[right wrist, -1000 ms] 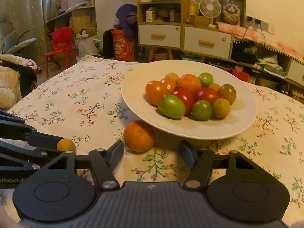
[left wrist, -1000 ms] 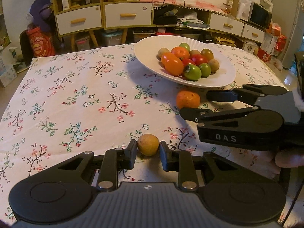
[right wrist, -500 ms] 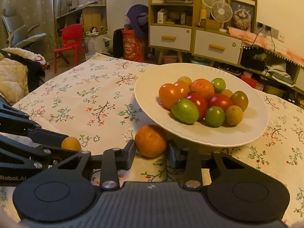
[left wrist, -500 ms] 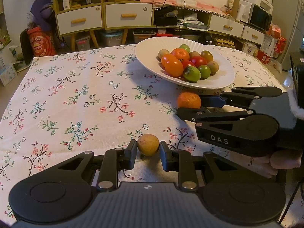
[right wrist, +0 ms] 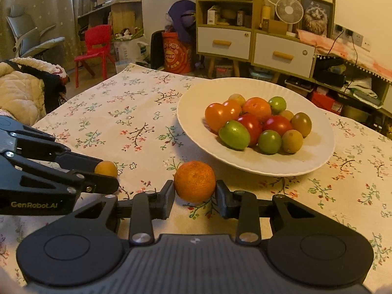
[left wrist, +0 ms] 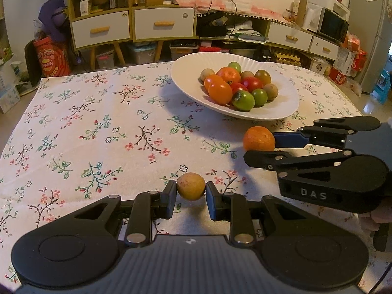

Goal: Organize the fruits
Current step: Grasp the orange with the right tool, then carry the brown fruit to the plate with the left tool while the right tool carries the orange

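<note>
My left gripper [left wrist: 191, 197] is shut on a small yellow-brown fruit [left wrist: 191, 186], held just above the floral tablecloth [left wrist: 98, 127]. My right gripper [right wrist: 194, 193] is shut on an orange mandarin [right wrist: 194, 180], which also shows in the left wrist view [left wrist: 259, 139]. The yellow-brown fruit also shows in the right wrist view [right wrist: 105, 169], between the left gripper's fingers. A white plate [left wrist: 186, 78] holds several orange, red, green and brown fruits [left wrist: 235, 88] beyond both grippers; it also shows in the right wrist view [right wrist: 318, 156].
Cabinets with drawers [left wrist: 100, 29] and clutter stand behind the table. A red chair [right wrist: 94, 46] and a padded jacket [right wrist: 19, 90] are off the table's left side. The table's right edge [left wrist: 352, 103] runs close to the plate.
My right gripper has closed its fingers onto the mandarin. Both grippers have risen slightly with their fruits. The left gripper keeps its hold on the yellow-brown fruit.
</note>
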### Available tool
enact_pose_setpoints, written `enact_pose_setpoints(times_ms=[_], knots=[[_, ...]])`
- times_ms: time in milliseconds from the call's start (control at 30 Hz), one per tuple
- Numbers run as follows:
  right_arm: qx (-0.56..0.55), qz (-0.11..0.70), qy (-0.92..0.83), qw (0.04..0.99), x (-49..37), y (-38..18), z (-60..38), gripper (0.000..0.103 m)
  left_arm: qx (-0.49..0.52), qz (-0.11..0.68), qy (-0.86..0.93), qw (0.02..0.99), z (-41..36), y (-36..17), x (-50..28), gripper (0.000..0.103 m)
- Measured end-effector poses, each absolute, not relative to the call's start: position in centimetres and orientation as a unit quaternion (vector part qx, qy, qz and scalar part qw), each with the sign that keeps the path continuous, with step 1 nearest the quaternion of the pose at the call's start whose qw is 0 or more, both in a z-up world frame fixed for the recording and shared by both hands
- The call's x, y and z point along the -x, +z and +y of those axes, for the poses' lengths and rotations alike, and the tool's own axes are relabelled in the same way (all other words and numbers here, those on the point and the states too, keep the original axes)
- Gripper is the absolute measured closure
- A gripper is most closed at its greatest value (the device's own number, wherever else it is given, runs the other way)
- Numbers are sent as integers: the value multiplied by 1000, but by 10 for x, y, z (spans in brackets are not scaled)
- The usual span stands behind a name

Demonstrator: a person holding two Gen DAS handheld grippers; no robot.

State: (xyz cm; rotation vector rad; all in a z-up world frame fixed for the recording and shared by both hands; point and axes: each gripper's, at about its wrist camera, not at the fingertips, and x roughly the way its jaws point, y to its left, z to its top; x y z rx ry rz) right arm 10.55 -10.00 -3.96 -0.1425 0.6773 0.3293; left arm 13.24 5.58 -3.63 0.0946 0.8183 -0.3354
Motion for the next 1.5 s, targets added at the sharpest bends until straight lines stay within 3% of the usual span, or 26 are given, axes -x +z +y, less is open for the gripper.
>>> enact_pose_setpoints(times_ms=[767, 1500], knots=[[52, 285, 129, 948, -113, -4, -143, 70, -30, 350, -183, 918, 10, -15, -152, 76], [26, 303, 122, 945, -169, -16, -201, 70, -15, 347, -215, 913, -46, -27, -191, 76]])
